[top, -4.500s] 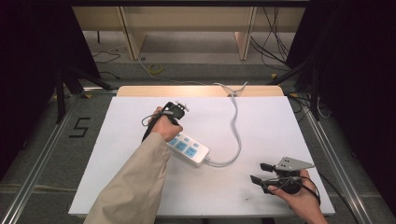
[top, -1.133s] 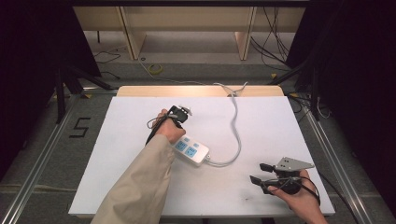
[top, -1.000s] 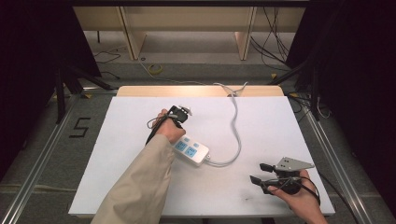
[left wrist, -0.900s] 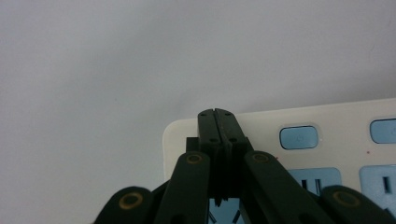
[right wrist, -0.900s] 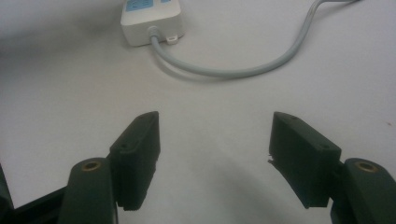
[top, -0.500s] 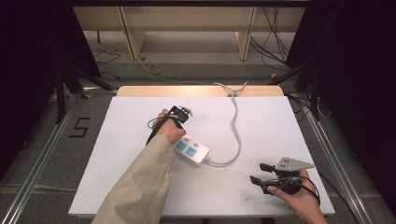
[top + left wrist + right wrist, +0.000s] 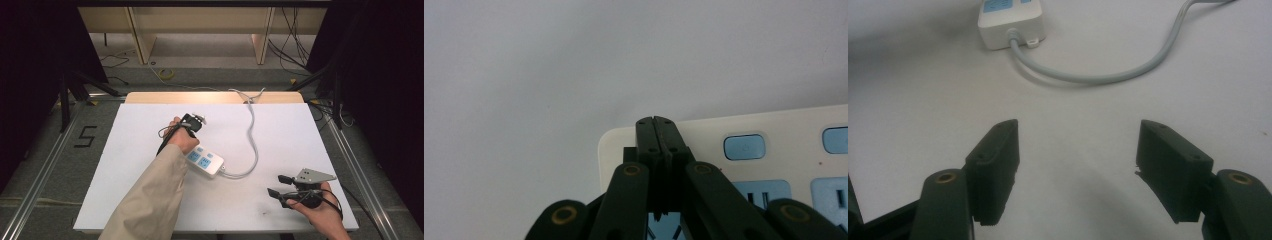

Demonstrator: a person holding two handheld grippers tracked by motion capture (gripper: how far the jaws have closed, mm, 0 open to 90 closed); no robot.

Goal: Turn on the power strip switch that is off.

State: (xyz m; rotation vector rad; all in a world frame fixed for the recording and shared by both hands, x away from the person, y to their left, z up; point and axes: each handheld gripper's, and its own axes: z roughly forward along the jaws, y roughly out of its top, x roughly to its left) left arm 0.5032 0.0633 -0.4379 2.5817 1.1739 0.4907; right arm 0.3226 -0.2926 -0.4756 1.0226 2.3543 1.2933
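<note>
Your left gripper [image 7: 658, 131] stood with its jaws pressed together and nothing between them, the tips directly over the far end of the power strip [image 7: 204, 161]. From the left gripper view, the closed tips lay near that end's corner, just beside a small blue button [image 7: 744, 147]; contact with the casing could not be confirmed. Judging from this alone, the closed tips were positioned as a pressing point, and the button lay to one side of them, not beneath.

The power strip rested near the middle of the desk [image 7: 125, 165], its long axis running diagonally from the far-left toward the near-right. Its grey cable [image 7: 254, 137] left the near-right end, curved toward the right, then ran up to the far edge of the desk and over it.

Your right gripper [image 7: 1078, 170] sat near the near-right corner of the desk with its jaws spread wide and empty. It pointed toward the cable end of the strip, well apart from it.

The governing relation: your left hand [image 7: 181, 140] was the nearer one, already above the strip's far end. Any press on the button would call for a short sideways shift along the strip's top face. Your right gripper would have to cross open desk to reach the casing.
</note>
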